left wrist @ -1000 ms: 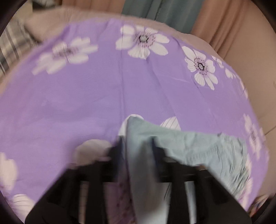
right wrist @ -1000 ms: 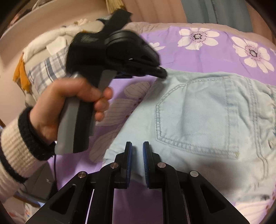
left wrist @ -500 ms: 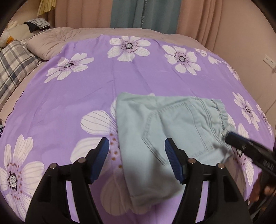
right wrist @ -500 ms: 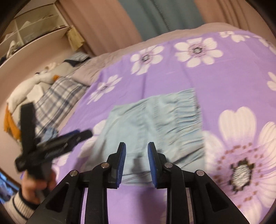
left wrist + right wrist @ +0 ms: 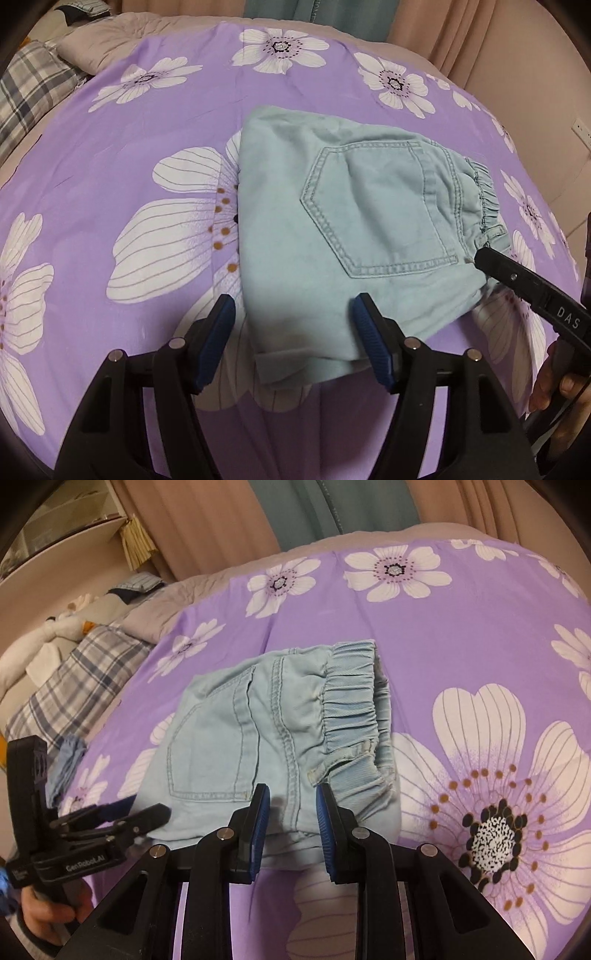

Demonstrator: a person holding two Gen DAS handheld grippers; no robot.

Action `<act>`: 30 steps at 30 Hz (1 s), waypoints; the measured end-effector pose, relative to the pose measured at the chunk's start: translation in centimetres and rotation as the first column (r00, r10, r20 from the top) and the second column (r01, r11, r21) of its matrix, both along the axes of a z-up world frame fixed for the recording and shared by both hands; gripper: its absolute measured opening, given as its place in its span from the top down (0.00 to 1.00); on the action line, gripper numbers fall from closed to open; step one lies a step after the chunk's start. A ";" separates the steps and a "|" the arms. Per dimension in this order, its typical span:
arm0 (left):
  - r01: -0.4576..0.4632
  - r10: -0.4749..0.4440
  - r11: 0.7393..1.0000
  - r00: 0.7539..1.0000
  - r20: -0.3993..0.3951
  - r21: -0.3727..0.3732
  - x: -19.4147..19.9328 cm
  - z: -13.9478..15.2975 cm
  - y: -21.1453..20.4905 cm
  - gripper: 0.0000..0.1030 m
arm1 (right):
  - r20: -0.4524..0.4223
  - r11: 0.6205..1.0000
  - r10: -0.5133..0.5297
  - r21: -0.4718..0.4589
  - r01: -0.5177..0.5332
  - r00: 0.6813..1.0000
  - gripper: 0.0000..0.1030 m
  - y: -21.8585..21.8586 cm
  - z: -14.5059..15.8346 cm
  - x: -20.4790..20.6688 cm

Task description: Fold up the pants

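The light blue denim pants point(image 5: 332, 229) lie folded in a compact rectangle on the purple flowered bedsheet point(image 5: 147, 110), back pocket up. My left gripper point(image 5: 292, 306) hovers over their near corner. Its jaws are opening, with cloth below the gap and the pads clear of it. My right gripper point(image 5: 291, 790) stands slightly open over the near edge of the pants point(image 5: 258, 738), beside the elastic waistband point(image 5: 351, 709), gripping nothing. In the left wrist view a finger of the right gripper point(image 5: 517, 277) reaches the waistband corner. The left gripper point(image 5: 110, 819) shows at the lower left of the right wrist view.
A plaid pillow point(image 5: 74, 679) and bedding lie at the bed's left end, below a shelf point(image 5: 74, 528). Pink and teal curtains point(image 5: 332, 509) hang behind the bed. A wall with an outlet point(image 5: 580, 129) is on the right. A person's hand point(image 5: 40, 915) holds the left gripper.
The left gripper let go of the fold of pants it held, opened wide and drew back. The right gripper opened a little and swung round to the waistband side.
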State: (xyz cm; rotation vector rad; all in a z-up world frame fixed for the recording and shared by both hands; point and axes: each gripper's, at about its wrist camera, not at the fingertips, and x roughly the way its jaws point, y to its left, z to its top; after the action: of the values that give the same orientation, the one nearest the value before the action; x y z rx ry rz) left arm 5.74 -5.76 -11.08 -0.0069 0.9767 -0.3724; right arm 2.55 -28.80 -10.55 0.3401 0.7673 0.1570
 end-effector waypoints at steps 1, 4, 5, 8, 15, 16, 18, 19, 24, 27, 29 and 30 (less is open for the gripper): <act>0.002 -0.002 1.000 1.000 0.006 0.005 -0.2 0.0 -0.1 0.34 | -0.001 1.000 0.000 0.000 0.000 1.000 0.75 0.0 0.0 0.0; -0.001 0.001 1.000 1.000 0.008 0.004 -0.4 0.0 0.0 0.34 | -0.003 1.000 -0.001 -0.002 0.001 1.000 0.75 0.0 0.1 -0.3; -0.002 0.002 1.000 1.000 0.007 0.003 -0.5 0.0 0.0 0.34 | -0.003 1.000 -0.002 -0.002 0.002 1.000 0.75 0.0 0.1 -0.4; -0.002 0.002 1.000 1.000 0.009 0.004 -0.5 0.0 0.0 0.34 | -0.004 1.000 -0.002 -0.001 0.002 1.000 0.75 0.1 0.0 -0.5; -0.007 0.007 1.000 1.000 0.011 0.000 -0.7 -0.1 0.2 0.34 | -0.001 1.000 -0.002 0.015 0.002 1.000 0.75 -0.1 -0.3 -0.9; -0.007 0.007 1.000 1.000 0.012 0.000 -0.7 -0.1 0.2 0.34 | -0.001 1.000 -0.003 0.016 0.003 1.000 0.75 -0.1 -0.3 -0.9; -0.010 0.010 1.000 1.000 0.012 0.000 -0.8 0.0 0.2 0.34 | -0.001 1.000 -0.003 0.014 0.003 1.000 0.75 -0.1 -0.3 -0.9; -0.012 0.012 1.000 1.000 0.012 0.000 -0.8 0.0 0.3 0.34 | -0.001 1.000 -0.003 0.014 0.003 1.000 0.75 -0.1 -0.3 -1.1; -0.019 0.019 1.000 1.000 0.012 0.003 -1.1 0.0 0.3 0.34 | -0.002 1.000 0.000 0.018 0.000 1.000 0.75 -0.3 -0.3 -1.2; -0.020 0.020 1.000 1.000 0.013 0.006 -1.1 0.1 0.4 0.34 | -0.002 1.000 0.001 0.018 -0.001 1.000 0.75 -0.3 -0.3 -1.5; -0.022 0.022 1.000 1.000 0.012 0.005 -1.2 0.1 0.5 0.34 | -0.002 1.000 0.000 0.019 0.000 1.000 0.75 -0.3 -0.3 -1.5; -0.023 0.023 1.000 1.000 0.011 0.003 -1.2 0.1 0.6 0.34 | -0.003 1.000 0.000 0.019 0.000 1.000 0.75 -0.3 -0.3 -1.5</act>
State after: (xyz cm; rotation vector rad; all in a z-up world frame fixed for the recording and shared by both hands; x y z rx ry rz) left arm 4.51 -5.17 -10.94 -0.0134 0.9654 -0.3494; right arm 1.08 -29.12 -10.81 0.3585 0.7695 0.1638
